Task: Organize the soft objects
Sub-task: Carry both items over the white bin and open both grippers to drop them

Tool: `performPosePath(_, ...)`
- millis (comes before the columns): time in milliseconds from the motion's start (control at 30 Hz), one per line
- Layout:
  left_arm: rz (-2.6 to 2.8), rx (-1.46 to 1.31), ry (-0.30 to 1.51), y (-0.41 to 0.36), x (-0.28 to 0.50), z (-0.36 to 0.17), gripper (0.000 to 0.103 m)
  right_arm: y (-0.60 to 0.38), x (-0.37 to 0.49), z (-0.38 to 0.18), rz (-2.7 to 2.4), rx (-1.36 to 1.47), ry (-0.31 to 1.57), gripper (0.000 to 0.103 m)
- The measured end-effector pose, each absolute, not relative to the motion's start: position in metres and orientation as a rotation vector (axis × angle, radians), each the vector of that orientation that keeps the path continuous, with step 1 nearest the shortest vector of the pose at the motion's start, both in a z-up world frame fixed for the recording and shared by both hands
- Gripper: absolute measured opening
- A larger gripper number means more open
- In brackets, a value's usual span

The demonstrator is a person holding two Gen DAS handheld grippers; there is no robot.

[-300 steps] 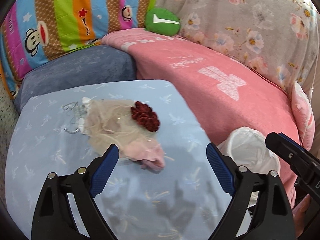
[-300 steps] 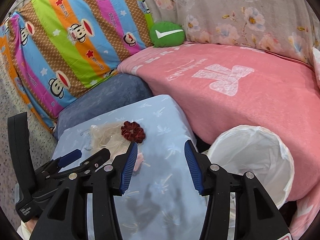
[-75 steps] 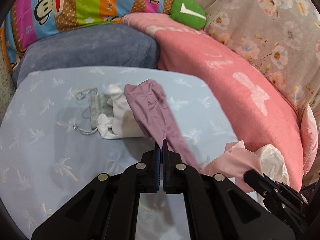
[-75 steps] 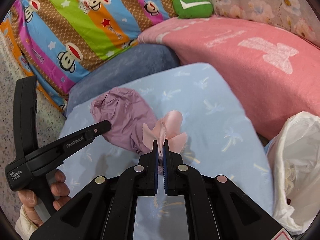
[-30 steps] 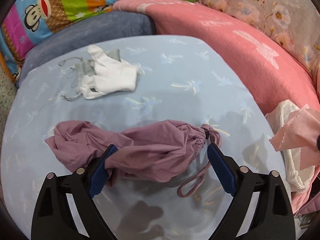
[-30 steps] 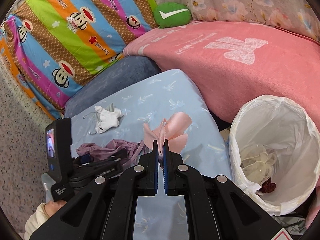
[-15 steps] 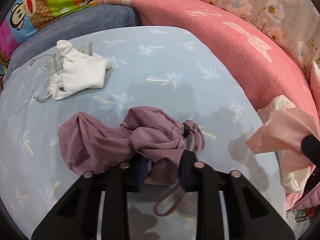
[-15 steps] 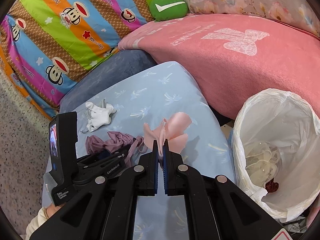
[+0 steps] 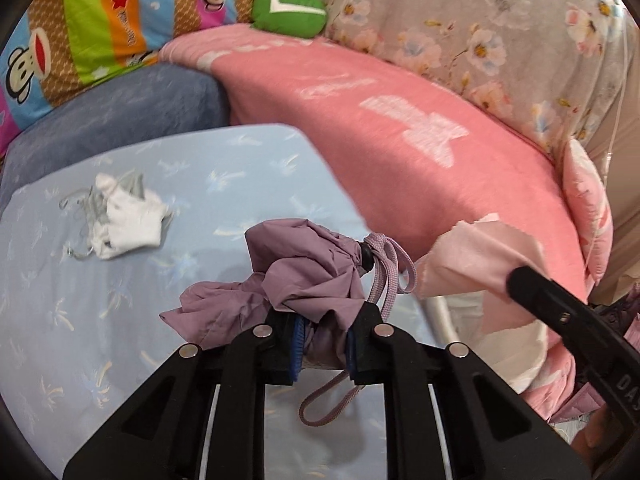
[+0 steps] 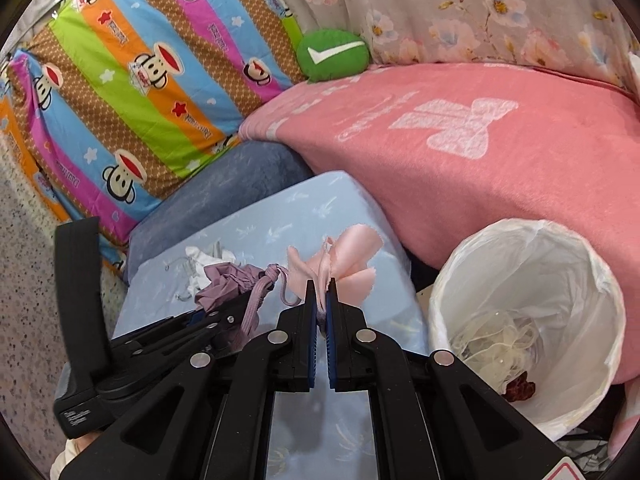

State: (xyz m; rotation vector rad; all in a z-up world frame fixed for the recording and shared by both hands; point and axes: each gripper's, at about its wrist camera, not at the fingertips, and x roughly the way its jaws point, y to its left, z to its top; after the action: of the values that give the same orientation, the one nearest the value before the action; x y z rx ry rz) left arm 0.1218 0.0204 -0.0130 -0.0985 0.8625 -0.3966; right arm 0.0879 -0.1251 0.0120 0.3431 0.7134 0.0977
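Observation:
My left gripper (image 9: 323, 330) is shut on a crumpled purple drawstring bag (image 9: 304, 276), lifted off the light blue cushion (image 9: 80, 320); its cord (image 9: 384, 276) dangles. From the right wrist view the same purple bag (image 10: 230, 280) hangs left of my right gripper (image 10: 321, 292), which is shut on a pink cloth (image 10: 344, 260). That pink cloth (image 9: 480, 256) shows at the right of the left wrist view. A white sock bundle (image 9: 128, 220) with grey pieces lies on the cushion's far left. A white-lined bin (image 10: 528, 320) at lower right holds beige tulle and a dark red piece.
A pink blanket (image 10: 480, 140) covers the sofa behind the cushion. A striped monkey-print pillow (image 10: 140, 68), a green check-mark plush (image 10: 332, 54) and a grey-blue cushion (image 9: 120, 116) lie at the back. Speckled floor (image 10: 24, 280) is to the left.
My left gripper has closed on the purple bag and raised it from the cushion. The right gripper still holds the pink cloth, now a little closer to the bin.

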Motion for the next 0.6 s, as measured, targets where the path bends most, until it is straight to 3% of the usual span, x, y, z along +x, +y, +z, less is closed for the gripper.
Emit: performPosePath(600, -0.587, -0.038, 0.762, -0.069, 0.087, 0.041, 0.016, -0.216, 0.03, 0.063, -0.039, 0.376, 0.573, 0.004)
